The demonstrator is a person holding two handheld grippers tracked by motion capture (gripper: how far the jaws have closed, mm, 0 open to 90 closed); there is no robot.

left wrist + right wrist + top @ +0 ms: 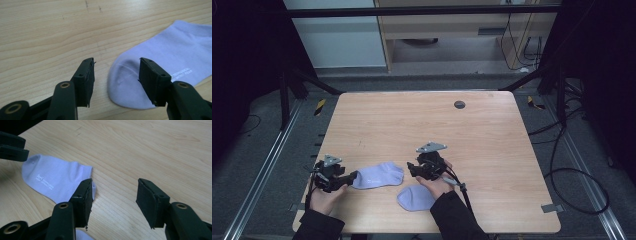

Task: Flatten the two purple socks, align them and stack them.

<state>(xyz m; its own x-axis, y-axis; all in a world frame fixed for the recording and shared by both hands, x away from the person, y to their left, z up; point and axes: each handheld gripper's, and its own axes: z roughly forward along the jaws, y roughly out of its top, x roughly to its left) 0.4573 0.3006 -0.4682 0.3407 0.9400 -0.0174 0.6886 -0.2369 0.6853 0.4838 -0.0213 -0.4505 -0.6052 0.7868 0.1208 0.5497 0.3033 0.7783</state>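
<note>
Near the front edge of the pale wooden worktop (492, 150) lies a light lilac ankle sock (379, 175), spread flat and lengthwise, smooth, with small white lettering printed near its rounded toe. A second lilac sock (415, 198) lies just beside it, nearer the person, bunched into a rounded lump. The left claw (116, 75) is released with its jaws astride the flat sock's toe, pressing nothing, while the right claw (113, 200) stands released above bare wood by the sock's other end.

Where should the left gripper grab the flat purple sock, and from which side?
Probably the rounded toe end of the flat sock, coming in low from the left. That end lies nearest the open left gripper, and the sock lies flat on the table, so one of the fingers must slip under its edge.
</note>
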